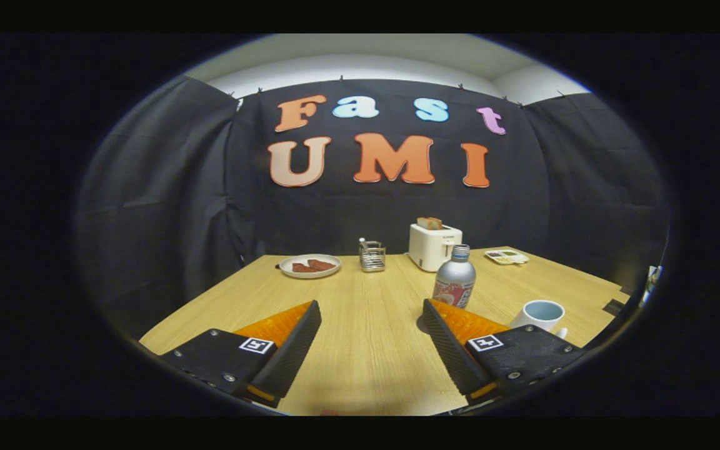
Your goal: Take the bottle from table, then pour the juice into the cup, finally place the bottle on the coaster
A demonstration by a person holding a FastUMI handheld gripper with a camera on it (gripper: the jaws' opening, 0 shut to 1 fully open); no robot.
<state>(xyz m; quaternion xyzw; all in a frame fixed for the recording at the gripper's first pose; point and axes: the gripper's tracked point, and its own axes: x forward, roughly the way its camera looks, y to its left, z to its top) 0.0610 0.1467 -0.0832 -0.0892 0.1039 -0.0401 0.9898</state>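
Note:
A silver bottle (454, 277) with a red label and a screw cap stands upright on the wooden table (366, 331), just beyond the tip of my right finger. A white cup (542, 314) with a pale blue inside stands to the right of the bottle, beside that same finger. My gripper (371, 307) hovers over the table, open wide, with bare tabletop between its fingers. The bottle's base is partly hidden behind the right fingertip (435, 309).
Along the far side of the table stand a plate (310, 265) with brown pieces, a small wire holder (372, 255), a white toaster (434, 245) with toast in it, and a small flat tray (507, 256). Black cloth walls close in the booth.

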